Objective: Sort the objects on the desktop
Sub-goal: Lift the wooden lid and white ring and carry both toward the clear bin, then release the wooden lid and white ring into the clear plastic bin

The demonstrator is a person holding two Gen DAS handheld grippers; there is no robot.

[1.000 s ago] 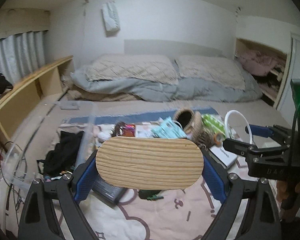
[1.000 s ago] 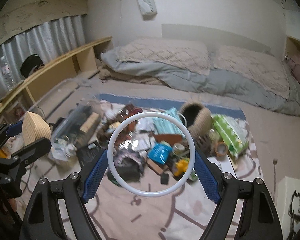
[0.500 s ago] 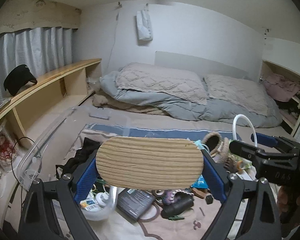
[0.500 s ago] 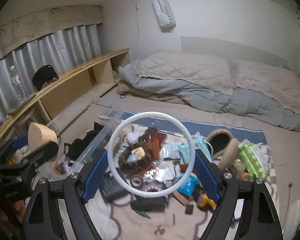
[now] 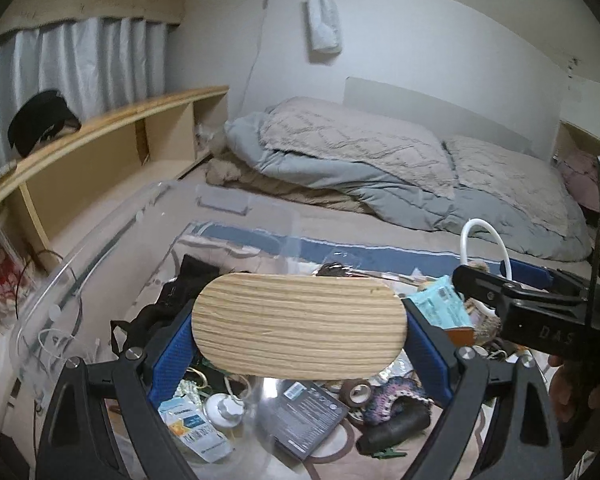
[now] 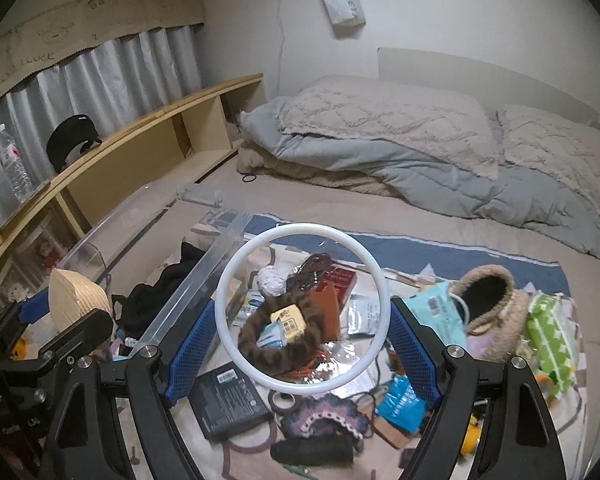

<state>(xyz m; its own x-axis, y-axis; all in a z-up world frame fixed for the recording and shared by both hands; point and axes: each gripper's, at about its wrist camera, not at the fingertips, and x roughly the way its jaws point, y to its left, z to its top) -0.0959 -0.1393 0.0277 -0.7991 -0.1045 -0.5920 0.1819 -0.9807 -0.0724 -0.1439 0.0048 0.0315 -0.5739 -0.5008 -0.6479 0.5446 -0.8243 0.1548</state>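
My left gripper (image 5: 298, 338) is shut on an oval wooden board (image 5: 298, 326), its blue pads pressing both ends. The board (image 6: 76, 298) also shows edge-on at the left of the right wrist view. My right gripper (image 6: 302, 342) is shut on a white plastic ring (image 6: 302, 316), held upright between the pads; the ring (image 5: 485, 248) appears at the right of the left wrist view. Below both lies a heap of small items on a patterned cloth (image 6: 452, 248): a dark flat box (image 6: 230, 404), a brown striped band (image 6: 276, 344), a teal packet (image 6: 436, 316).
A clear plastic bin (image 5: 80, 264) lies at the left, holding a black garment (image 6: 156, 300). A fuzzy slipper (image 6: 488, 304) and green packet (image 6: 548, 332) sit at the right. A wooden shelf (image 5: 100, 148) runs along the left; bedding (image 5: 360, 160) lies behind.
Both grippers have swung leftward with their loads still held. The clear bin and shelf have come into fuller view, and the heap of items has slid to the right.
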